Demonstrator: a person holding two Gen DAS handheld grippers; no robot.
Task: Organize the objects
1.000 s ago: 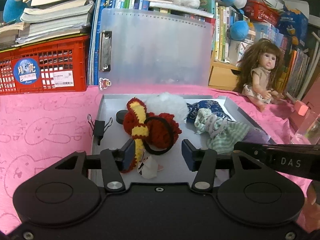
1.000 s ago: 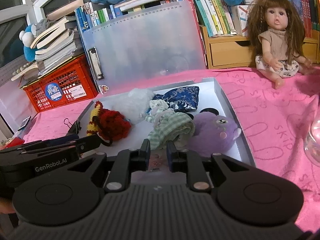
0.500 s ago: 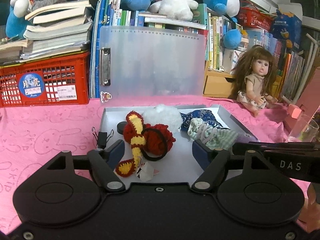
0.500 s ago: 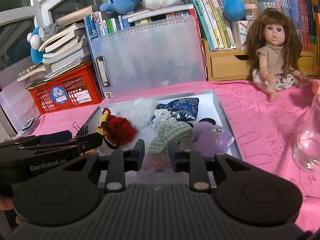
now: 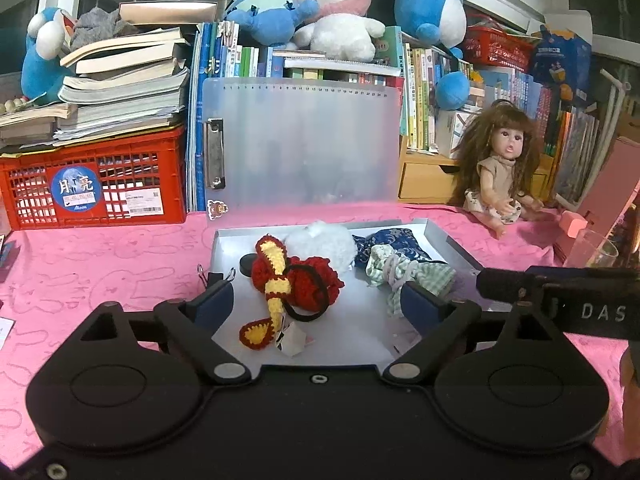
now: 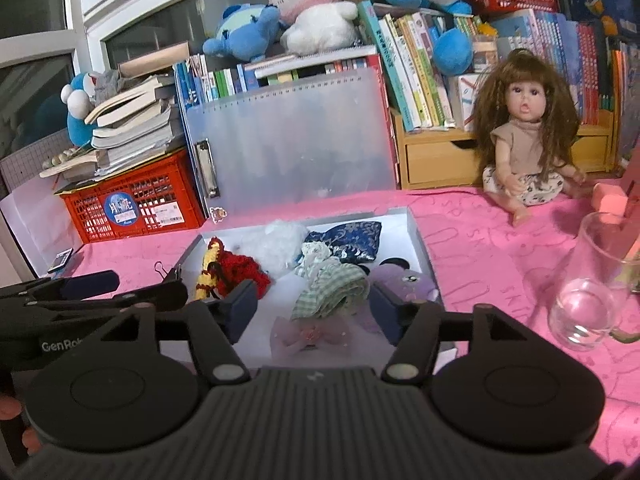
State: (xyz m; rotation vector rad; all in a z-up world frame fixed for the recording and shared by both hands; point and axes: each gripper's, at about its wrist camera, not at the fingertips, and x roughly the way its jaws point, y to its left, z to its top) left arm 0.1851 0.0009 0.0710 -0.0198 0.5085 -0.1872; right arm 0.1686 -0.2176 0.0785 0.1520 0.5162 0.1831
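Both hand-held grippers (image 5: 316,300) wider, empty

Pink bench cloth (image 5: 120,264) with faint rabbit outlines; red-and-yellow crochet toy (image 5: 294,280) at 12 o'clock — navy pouch (image 5: 394,242) with pale swirls, green-checked cloth (image 5: 424,274) at 1 o'clock.

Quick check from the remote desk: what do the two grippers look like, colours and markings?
Both are matte black, with two round housings, silver pivot screws and angled arms ending in dark blue pads. The left gripper has a smooth body; seen from the right wrist view it carries white "GenRob..." lettering. The right gripper has a ribbed grey-black body; from the left wrist view its side reads "DAS".
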